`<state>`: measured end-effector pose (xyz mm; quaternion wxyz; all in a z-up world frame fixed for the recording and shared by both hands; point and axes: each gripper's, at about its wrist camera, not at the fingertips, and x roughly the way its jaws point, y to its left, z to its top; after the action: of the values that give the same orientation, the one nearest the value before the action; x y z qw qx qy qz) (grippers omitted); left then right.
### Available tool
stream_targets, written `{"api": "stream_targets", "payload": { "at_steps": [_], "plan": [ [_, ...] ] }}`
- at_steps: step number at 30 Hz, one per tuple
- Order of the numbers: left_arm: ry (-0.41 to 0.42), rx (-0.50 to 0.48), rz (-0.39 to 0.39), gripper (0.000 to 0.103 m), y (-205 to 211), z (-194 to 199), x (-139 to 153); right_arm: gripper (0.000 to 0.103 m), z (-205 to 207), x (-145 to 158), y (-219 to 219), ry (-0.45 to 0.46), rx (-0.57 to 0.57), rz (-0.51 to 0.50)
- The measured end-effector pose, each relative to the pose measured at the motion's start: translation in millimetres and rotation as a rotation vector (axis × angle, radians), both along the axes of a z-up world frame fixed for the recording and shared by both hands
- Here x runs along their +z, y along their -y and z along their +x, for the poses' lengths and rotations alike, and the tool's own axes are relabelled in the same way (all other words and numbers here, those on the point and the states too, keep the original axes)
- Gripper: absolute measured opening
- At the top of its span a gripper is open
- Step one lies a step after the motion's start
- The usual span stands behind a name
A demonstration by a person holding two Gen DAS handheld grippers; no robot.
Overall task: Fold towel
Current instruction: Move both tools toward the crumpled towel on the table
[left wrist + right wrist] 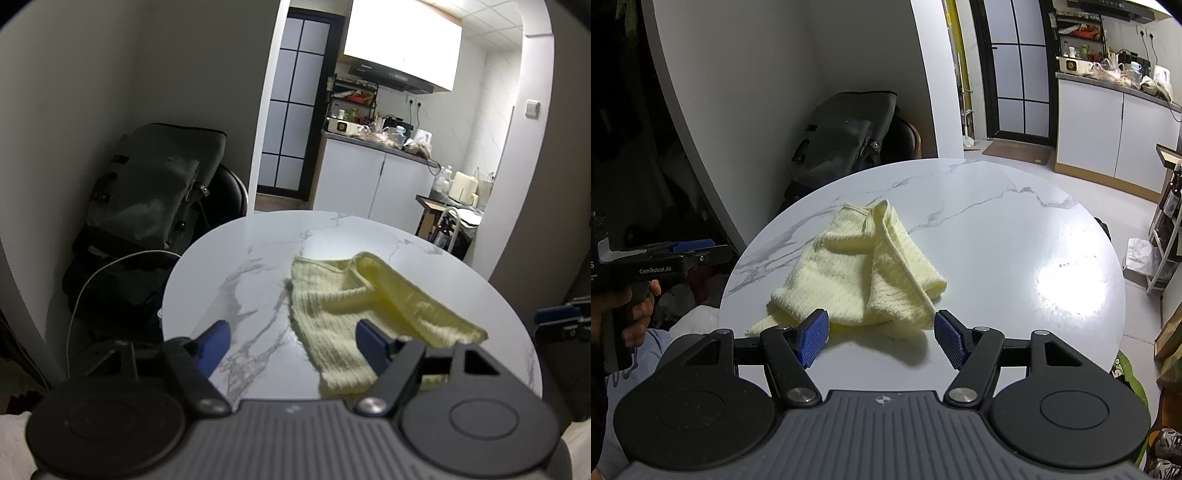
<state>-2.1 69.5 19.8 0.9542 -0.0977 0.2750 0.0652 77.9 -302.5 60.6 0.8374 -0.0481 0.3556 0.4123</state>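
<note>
A pale yellow knitted towel (332, 314) lies crumpled on a round white marble table (240, 258), with one edge folded over into a ridge. My left gripper (293, 343) hovers open over the towel's near left edge; its right pad (371, 345) is above the cloth and its left pad is over bare marble. In the right wrist view the towel (857, 273) lies just beyond my right gripper (881, 338), which stands open with nothing pressed between its blue pads. The left gripper (705, 251) shows at the left of that view, held by a hand (635, 310).
A dark bag (155, 192) rests on a chair behind the table's left side, with a white cable (92, 280) hanging beside it. Beyond the archway is a kitchen counter (373, 177). A white rack (1167, 229) stands on the floor to the right.
</note>
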Motion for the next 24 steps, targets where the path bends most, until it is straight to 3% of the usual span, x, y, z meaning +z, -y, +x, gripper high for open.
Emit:
{"api": "stream_targets", "payload": {
  "at_steps": [24],
  "plan": [
    [-0.076, -0.099, 0.049, 0.077, 5.8, 19.9, 23.2, 0.068, 9.9, 7.0, -9.9, 0.000, -0.015, -0.032]
  ]
}}
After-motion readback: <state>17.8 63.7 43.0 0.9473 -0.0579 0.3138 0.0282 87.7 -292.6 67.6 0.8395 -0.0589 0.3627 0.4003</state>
